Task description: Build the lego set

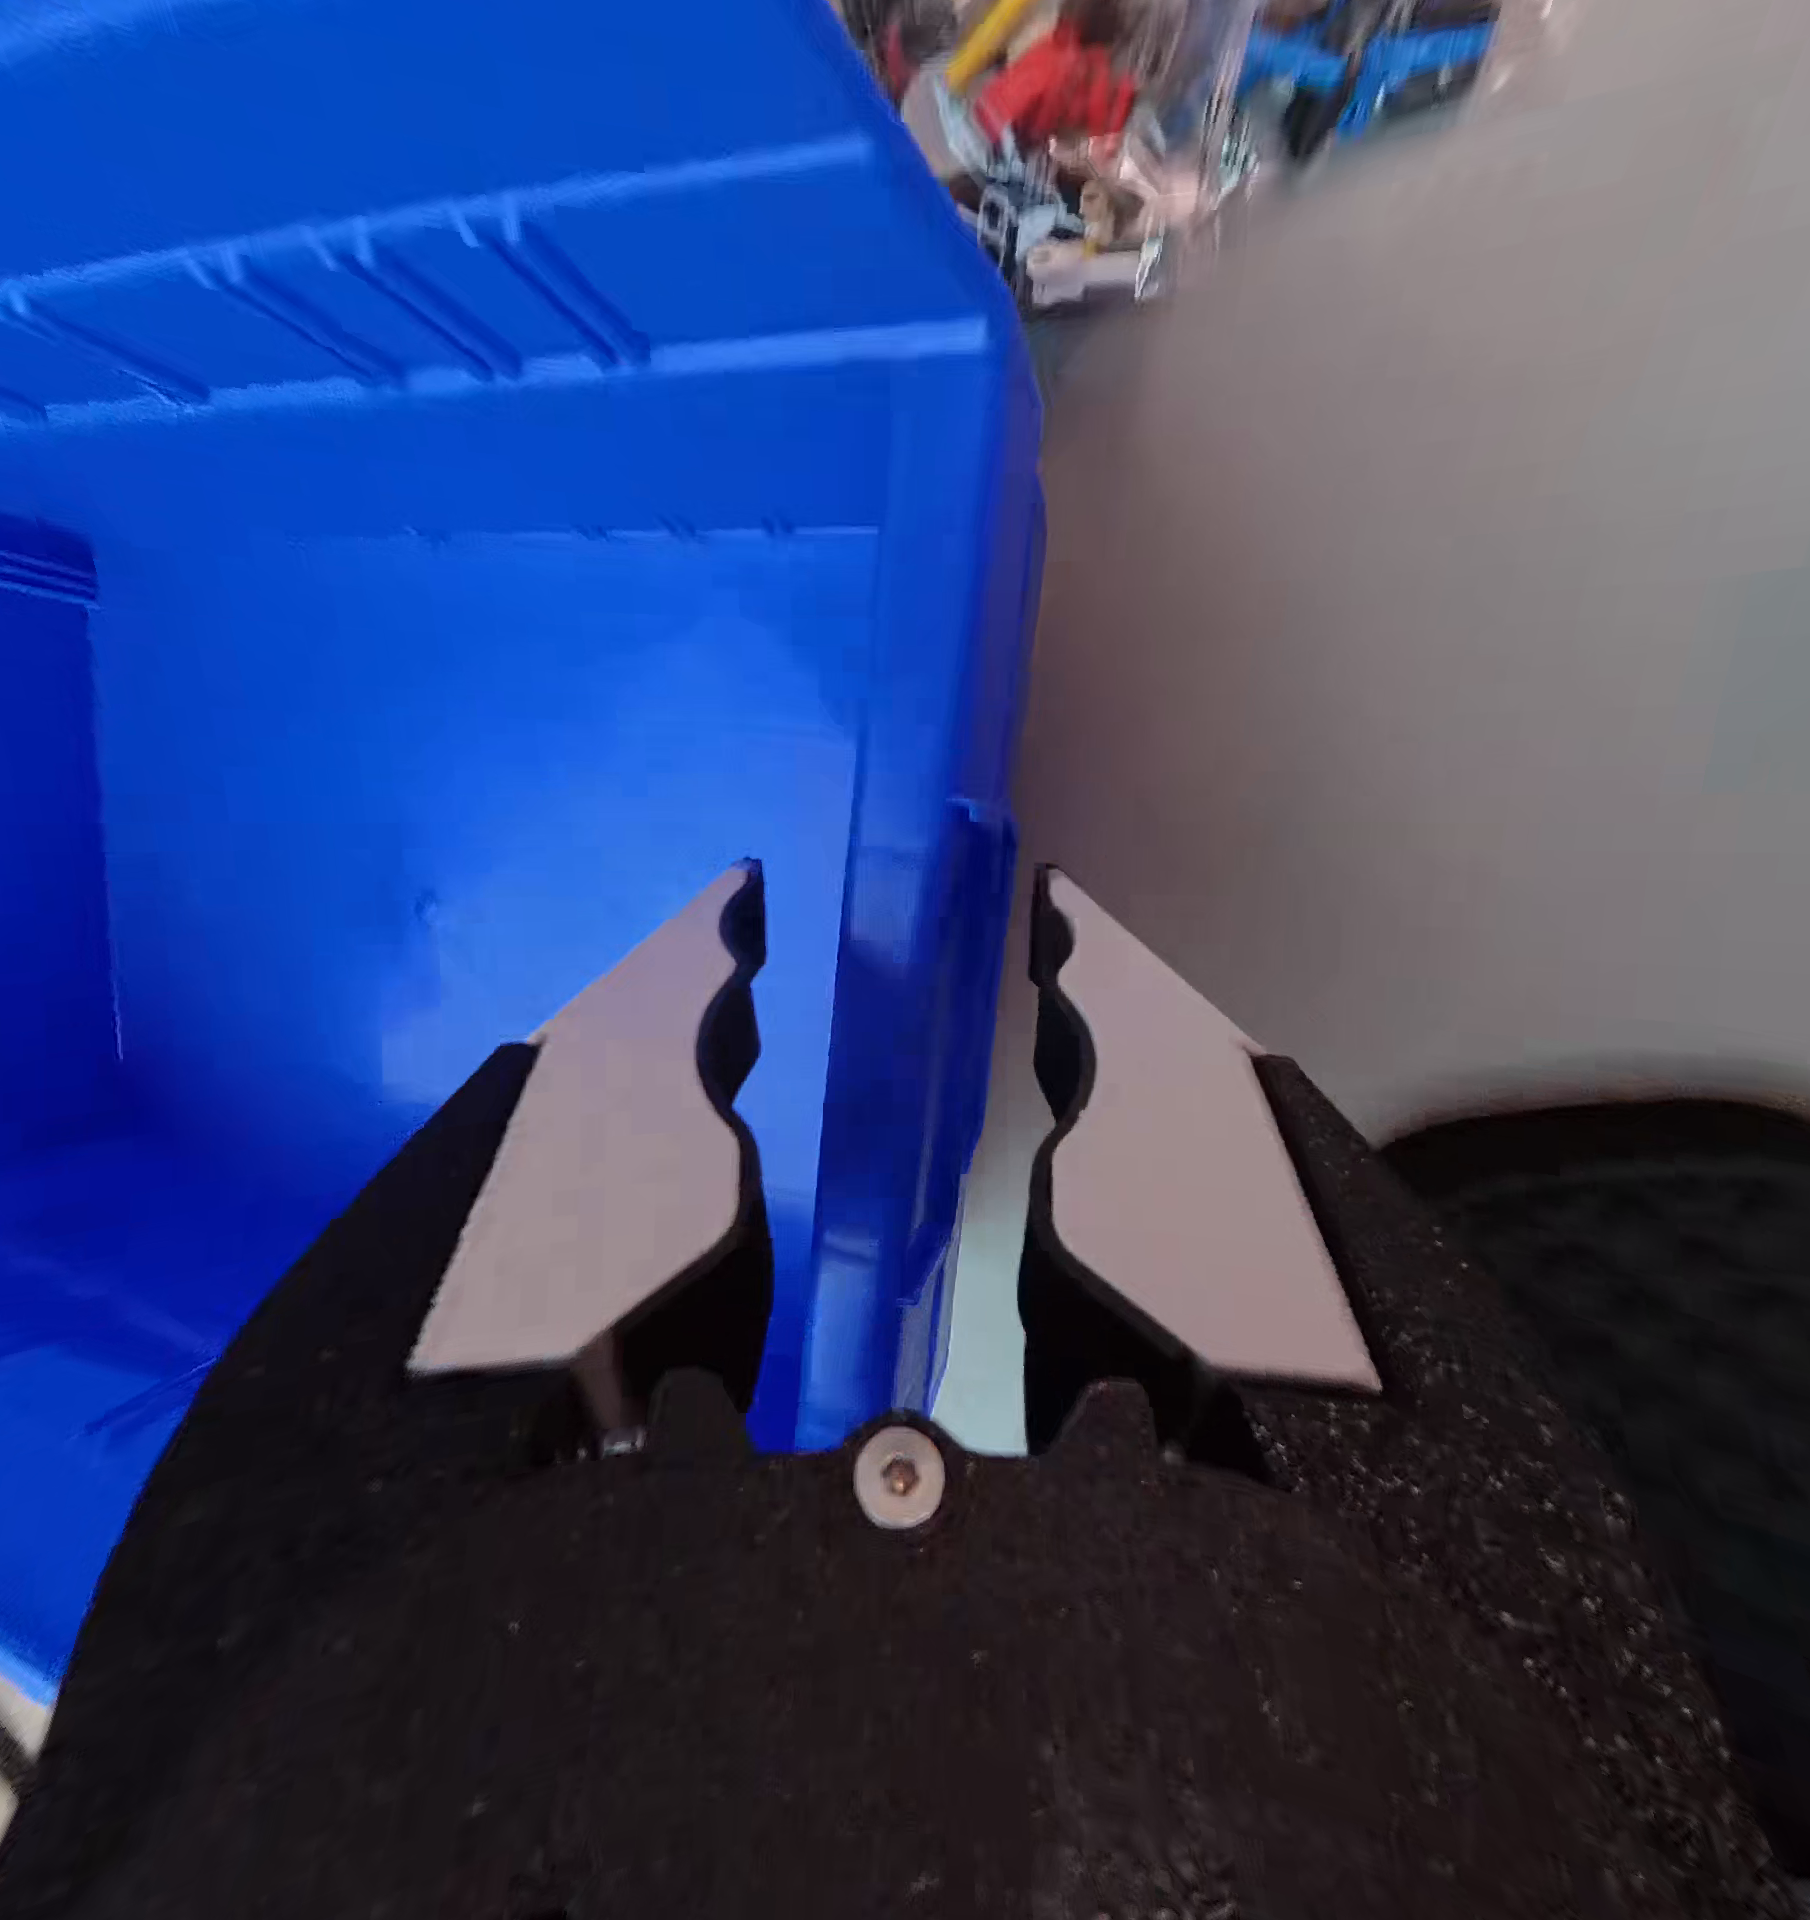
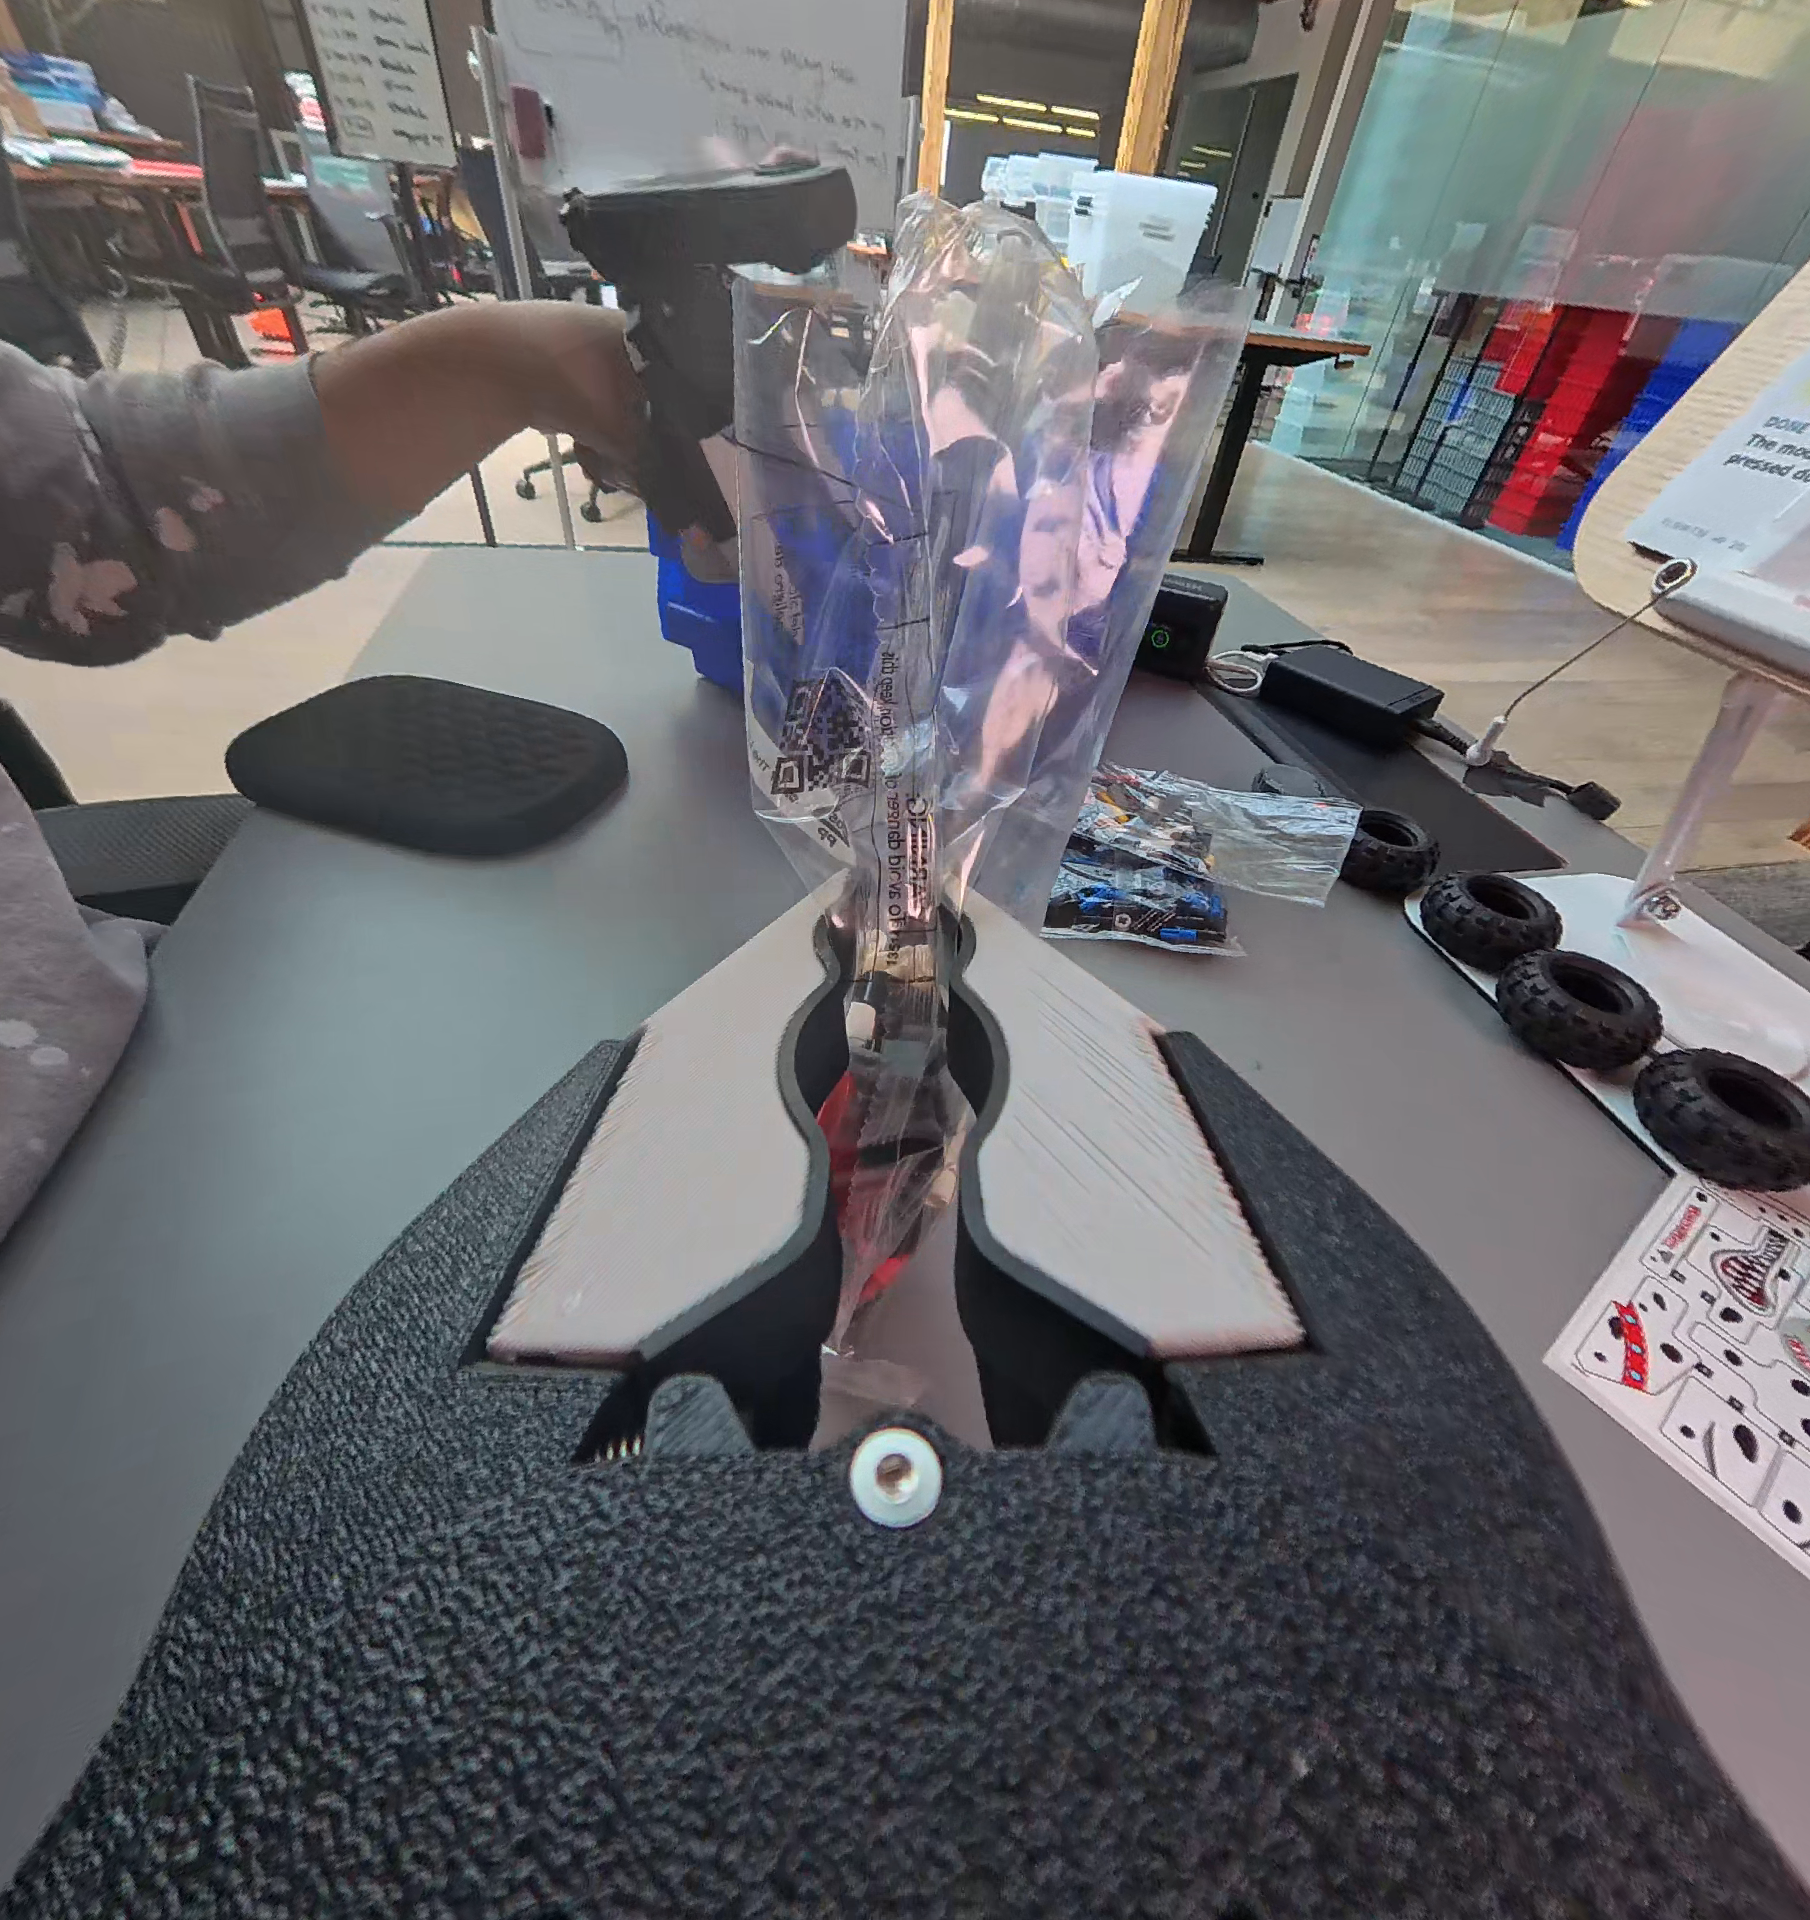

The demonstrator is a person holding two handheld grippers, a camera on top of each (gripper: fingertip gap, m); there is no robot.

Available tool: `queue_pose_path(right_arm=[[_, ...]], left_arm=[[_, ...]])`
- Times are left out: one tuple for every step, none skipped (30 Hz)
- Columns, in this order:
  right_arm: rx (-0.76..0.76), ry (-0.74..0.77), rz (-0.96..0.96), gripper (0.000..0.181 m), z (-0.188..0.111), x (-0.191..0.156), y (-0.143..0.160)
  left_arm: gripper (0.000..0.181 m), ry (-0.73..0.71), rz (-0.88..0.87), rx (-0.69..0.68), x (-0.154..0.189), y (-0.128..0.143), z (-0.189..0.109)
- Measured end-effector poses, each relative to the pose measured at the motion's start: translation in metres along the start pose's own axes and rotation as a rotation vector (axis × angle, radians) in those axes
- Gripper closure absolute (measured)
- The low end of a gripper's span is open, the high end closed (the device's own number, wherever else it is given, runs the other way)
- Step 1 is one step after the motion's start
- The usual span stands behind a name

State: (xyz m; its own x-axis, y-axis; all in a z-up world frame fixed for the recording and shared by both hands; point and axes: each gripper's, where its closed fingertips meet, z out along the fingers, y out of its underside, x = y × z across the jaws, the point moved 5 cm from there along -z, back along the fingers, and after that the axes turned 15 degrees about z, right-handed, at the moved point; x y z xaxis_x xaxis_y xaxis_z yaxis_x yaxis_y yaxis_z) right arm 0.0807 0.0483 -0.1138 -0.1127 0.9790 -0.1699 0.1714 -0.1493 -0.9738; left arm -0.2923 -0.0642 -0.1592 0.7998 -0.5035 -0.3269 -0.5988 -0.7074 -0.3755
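Right gripper [image 2: 896, 914]: jaws drawn together on the neck of a clear crinkled plastic bag [image 2: 968, 540]. The bag stands upright beyond the fingertips; a few red and dark lego pieces sit in the pinched part between the jaws.

Left gripper [image 1: 896, 883]: jaws apart, straddling the side wall of a blue moulded plastic bin [image 1: 413, 675]; touching or not, cannot tell. One finger sits inside the bin, the other outside over the grey table [image 1: 1452, 675].

Ahead of the right gripper and slightly right: a second, smaller clear bag of small dark and blue lego parts [image 2: 1181, 868], lying flat on the table. Further right, a row of four black knobby rubber tyres [image 2: 1576, 1008]; nearer, a white sticker sheet [image 2: 1732, 1361].
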Motion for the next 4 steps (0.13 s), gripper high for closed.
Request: queue_pose_path(right_arm=[[0.001, 0.002, -0.003, 0.170, 0.0006, -0.0015, 0.0004], [0.001, 0.003, -0.008, 0.169, 0.0013, -0.0033, 0.0008], [0.000, 0.001, -0.014, 0.170, 0.0019, -0.0051, 0.0010], [-0.002, 0.001, -0.021, 0.169, 0.0019, -0.0064, 0.0010]], left_arm=[[0.148, 0.005, 0.040, -0.083, 0.0007, 0.0055, 0.0052], [0.155, 0.028, 0.078, -0.136, 0.0022, 0.0084, 0.0079], [0.156, 0.055, 0.113, -0.154, 0.0024, 0.0086, 0.0081], [0.156, 0.081, 0.142, -0.160, 0.0003, 0.0091, 0.0064]])
